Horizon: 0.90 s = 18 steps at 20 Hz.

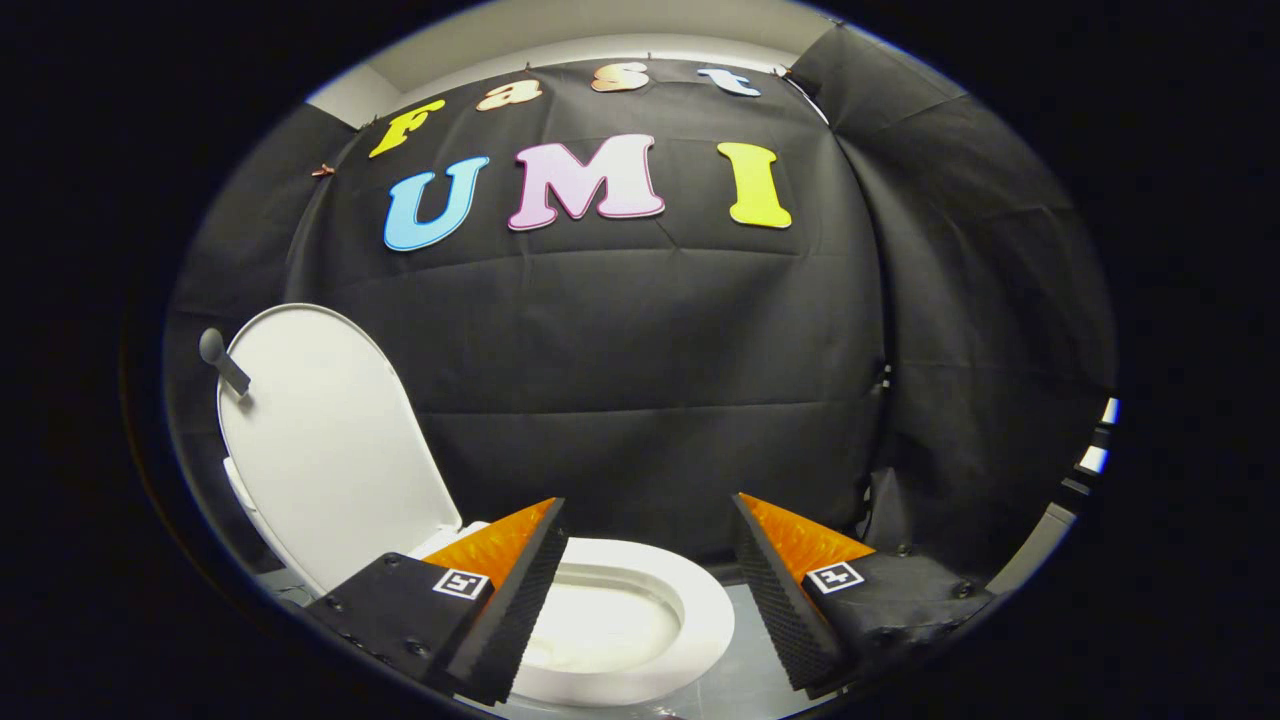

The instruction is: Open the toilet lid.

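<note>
The white toilet lid (pixel 320 440) stands raised, nearly upright, to the left of and beyond my left finger. Below it the white seat and bowl (pixel 640 620) lie uncovered, showing between and just under my fingers. A grey flush lever (pixel 222 362) sticks out by the lid's upper left edge. My gripper (pixel 650 510) is open, fingers wide apart, nothing between them and touching nothing. The left finger covers part of the seat's near rim.
Black cloth forms the booth's back wall (pixel 640 360) and right wall (pixel 980 330), close behind the toilet. A grey floor strip (pixel 745 660) shows to the right of the bowl, under my right finger.
</note>
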Each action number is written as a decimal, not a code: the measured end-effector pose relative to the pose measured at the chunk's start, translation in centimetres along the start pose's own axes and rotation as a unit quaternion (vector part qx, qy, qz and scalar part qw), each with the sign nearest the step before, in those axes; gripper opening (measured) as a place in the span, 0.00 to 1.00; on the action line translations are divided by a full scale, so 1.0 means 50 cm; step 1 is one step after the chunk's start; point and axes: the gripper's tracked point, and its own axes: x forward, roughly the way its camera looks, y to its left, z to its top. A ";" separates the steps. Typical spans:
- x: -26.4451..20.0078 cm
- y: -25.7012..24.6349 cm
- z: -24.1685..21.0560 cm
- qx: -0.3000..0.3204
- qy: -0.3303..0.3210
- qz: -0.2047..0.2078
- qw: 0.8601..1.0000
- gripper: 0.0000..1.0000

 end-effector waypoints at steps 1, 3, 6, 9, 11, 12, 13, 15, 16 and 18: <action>0.001 -0.001 -0.001 0.002 0.002 0.002 1.000 0.99; 0.001 -0.002 -0.004 0.009 0.007 0.001 1.000 0.99; -0.001 0.006 -0.001 0.000 0.003 0.005 1.000 0.99; -0.002 0.013 -0.005 -0.010 0.005 0.009 1.000 0.99; 0.000 0.017 -0.012 -0.005 0.011 0.012 1.000 0.99; 0.000 0.017 -0.015 -0.003 0.013 0.012 1.000 0.99; 0.001 0.014 -0.016 -0.004 0.015 0.009 1.000 0.99; 0.001 0.006 -0.016 -0.005 0.015 0.002 1.000 0.99; 0.002 0.005 -0.014 -0.004 0.016 0.001 1.000 0.99; 0.004 0.004 -0.022 -0.001 0.019 0.001 1.000 0.99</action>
